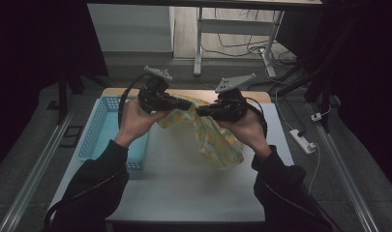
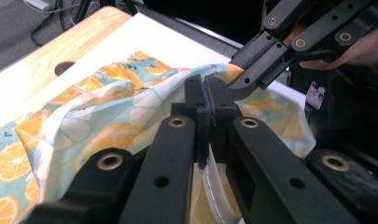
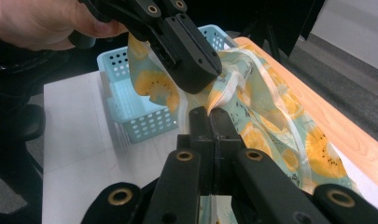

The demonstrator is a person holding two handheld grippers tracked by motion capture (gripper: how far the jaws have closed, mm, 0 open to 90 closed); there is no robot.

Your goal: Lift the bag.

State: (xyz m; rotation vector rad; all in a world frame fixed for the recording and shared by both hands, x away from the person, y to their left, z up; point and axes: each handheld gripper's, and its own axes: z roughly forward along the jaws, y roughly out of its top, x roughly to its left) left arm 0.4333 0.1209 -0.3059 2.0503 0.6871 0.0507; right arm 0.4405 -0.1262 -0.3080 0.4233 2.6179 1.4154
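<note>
Both grippers are clamped on the same piece of fabric: a light cloth [image 1: 214, 137] printed with orange slices on pale teal.

Left gripper [image 2: 206, 95]: jaws clenched, a fold of the cloth's edge pinched between the pads; a white hem runs down out of the pinch. Right gripper [image 3: 210, 122]: same story, jaws squeezed together on a bunched bit of hem. The 2 grip points sit close to each other along 1 edge, tips nearly facing in the high view.

Why held like this: my read is they're pinning 1 edge at 2 spots so the rest can hang free and be shaken or spread out, probably ahead of folding or stowing. Most of the cloth droops below the grippers, and its lower end trails toward the white table [image 1: 184, 183]; can't tell whether it touches. It's crumpled, not flat, so the corners haven't been sorted out.

Containers: 1 light-blue perforated basket [image 1: 99, 133] at the left side of the table, just beside the left hand. What's visible of its inside looks empty; the left forearm covers part of it. The cloth hangs apart from it, to its right, none of it over the rim.
</note>
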